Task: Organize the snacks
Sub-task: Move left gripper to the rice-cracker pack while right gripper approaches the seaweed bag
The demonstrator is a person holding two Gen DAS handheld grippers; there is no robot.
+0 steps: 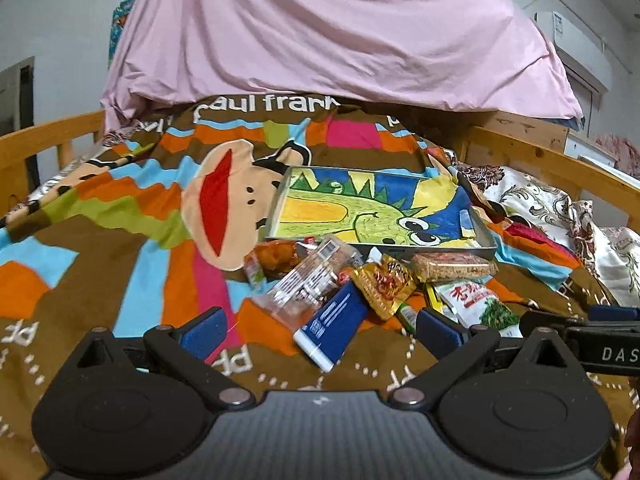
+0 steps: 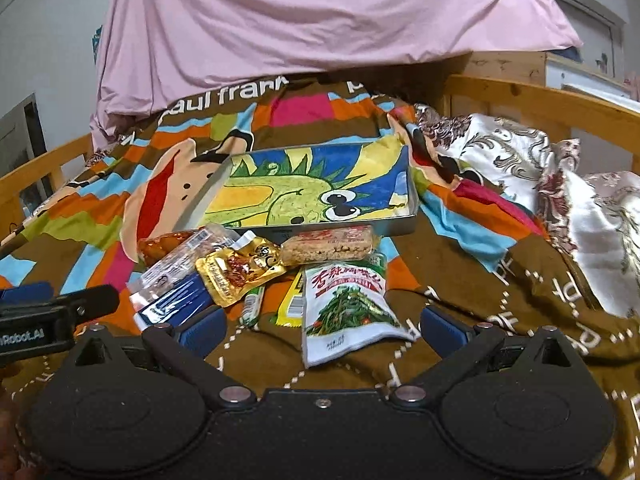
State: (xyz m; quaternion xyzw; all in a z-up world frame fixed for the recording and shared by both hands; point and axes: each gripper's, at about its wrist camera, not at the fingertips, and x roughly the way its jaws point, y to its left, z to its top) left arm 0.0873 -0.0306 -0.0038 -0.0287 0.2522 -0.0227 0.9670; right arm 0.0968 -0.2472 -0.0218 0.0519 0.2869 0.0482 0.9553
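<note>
Several snack packs lie in a heap on a colourful bedspread, in front of a metal tray (image 1: 440, 249) (image 2: 412, 208) lined with a dinosaur drawing. The heap holds a blue packet (image 1: 334, 328) (image 2: 176, 306), a gold pouch (image 1: 384, 282) (image 2: 236, 274), a clear-wrapped bar (image 1: 316, 276), a crispy bar (image 1: 454, 266) (image 2: 332, 246) and a white-green vegetable pack (image 1: 478, 306) (image 2: 346, 308). My left gripper (image 1: 320, 330) is open, with the blue packet between its fingers. My right gripper (image 2: 320, 326) is open around the white-green pack's lower end. Neither is closed on anything.
Wooden bed rails (image 1: 532, 156) (image 2: 532, 94) run along both sides. A pink sheet (image 1: 320, 32) hangs at the back. A floral quilt (image 2: 560, 184) is bunched at the right. Each gripper shows at the edge of the other's view.
</note>
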